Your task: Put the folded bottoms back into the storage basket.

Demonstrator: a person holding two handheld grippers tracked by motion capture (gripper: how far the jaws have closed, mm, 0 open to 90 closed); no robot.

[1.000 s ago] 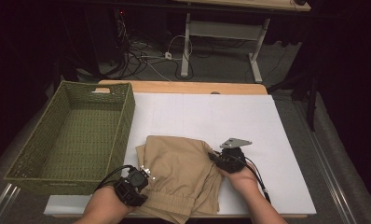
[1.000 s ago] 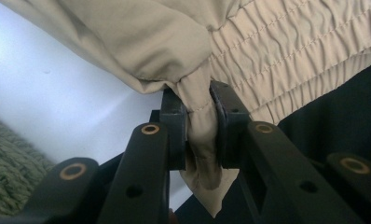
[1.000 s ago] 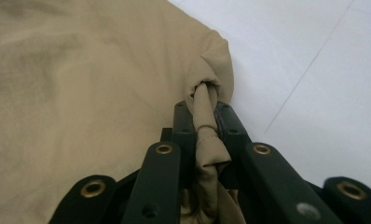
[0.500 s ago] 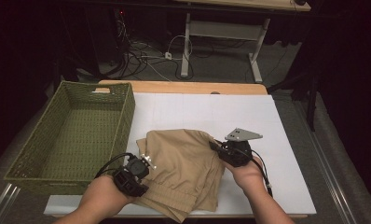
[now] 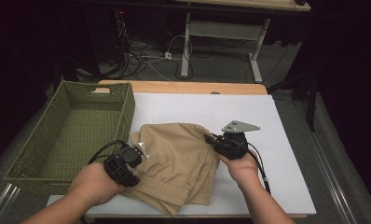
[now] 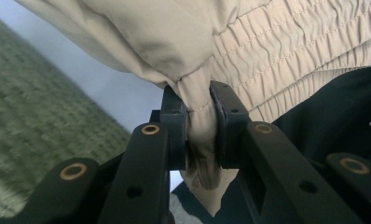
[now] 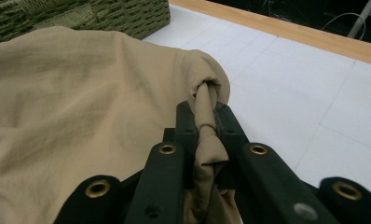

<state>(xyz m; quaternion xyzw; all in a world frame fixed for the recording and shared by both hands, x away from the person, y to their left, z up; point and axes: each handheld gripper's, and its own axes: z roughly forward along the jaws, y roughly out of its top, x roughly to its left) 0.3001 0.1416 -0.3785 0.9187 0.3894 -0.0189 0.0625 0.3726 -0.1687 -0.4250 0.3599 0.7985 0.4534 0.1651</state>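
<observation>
A folded tan garment [image 5: 179, 161] with a gathered elastic waistband [image 6: 286, 42] lies on the white table top [image 5: 267, 135], near its front edge. My left gripper [image 5: 139, 151] is shut on a bunched fold at the garment's left edge; the cloth [image 6: 200, 116] is pinched between its black jaws. My right gripper [image 5: 209, 139] is shut on a rolled fold at the garment's right edge, and that twist of fabric [image 7: 207, 121] runs between its jaws. Both hands hold the cloth slightly raised.
A green woven basket [image 5: 58, 135] stands at the left of the table, close beside the garment. The table's wooden back edge [image 5: 183, 87] lies beyond the white sheet. Cables and a desk frame [image 5: 221, 46] are on the floor behind.
Both grippers have carried the garment a little farther from the front edge, and its top edge now sits higher on the white sheet. Both grips are unchanged.
</observation>
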